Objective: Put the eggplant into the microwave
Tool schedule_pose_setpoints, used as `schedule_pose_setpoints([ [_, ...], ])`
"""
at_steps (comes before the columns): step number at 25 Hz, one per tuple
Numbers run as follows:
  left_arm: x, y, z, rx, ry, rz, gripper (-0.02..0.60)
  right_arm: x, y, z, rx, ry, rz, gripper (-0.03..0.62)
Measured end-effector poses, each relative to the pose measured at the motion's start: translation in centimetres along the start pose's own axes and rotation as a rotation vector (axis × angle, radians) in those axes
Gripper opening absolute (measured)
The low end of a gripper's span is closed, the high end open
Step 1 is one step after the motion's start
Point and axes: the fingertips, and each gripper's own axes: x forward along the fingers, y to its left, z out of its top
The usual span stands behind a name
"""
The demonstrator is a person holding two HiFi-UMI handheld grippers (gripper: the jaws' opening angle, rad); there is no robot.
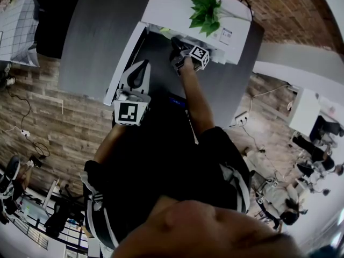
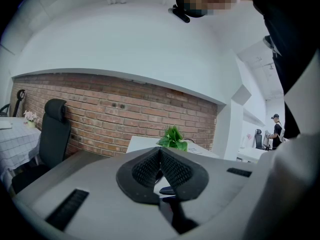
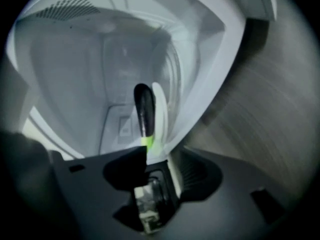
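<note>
The eggplant (image 3: 144, 109), dark with a bright green stem end, lies inside the white microwave (image 3: 75, 69) against a white plate (image 3: 161, 119). In the right gripper view my right gripper (image 3: 152, 156) stands open, and the stem end sits just at its fingertips with no pad pressing on it. From the head view the right gripper (image 1: 180, 46) reaches into the microwave (image 1: 177, 4) mouth. The microwave door (image 1: 121, 71) hangs open to the left. My left gripper (image 1: 137, 71) hovers by that door, its jaws shut with nothing between them (image 2: 160, 151).
A green plant (image 1: 205, 12) (image 2: 173, 137) stands on top of the microwave. The microwave sits on a grey table (image 1: 97, 36) below a brick wall (image 1: 279, 9). A black chair (image 2: 55, 134) stands at the left. People sit at desks far right (image 1: 317, 165).
</note>
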Motion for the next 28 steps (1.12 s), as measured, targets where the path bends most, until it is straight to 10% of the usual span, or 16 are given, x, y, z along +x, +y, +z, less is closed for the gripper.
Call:
schedule_pose_setpoints([
  [18,-0.7,0.0,0.1,-0.009,-0.013,-0.006,0.035,-3.5,0.6,-2.2,-0.987,-0.134,-0.392,0.037],
  [28,-0.5,0.2,0.1,-0.014,-0.013,-0.009,0.035,-1.9,1.6,-2.7,-1.095,-0.172,-0.455,0.037],
])
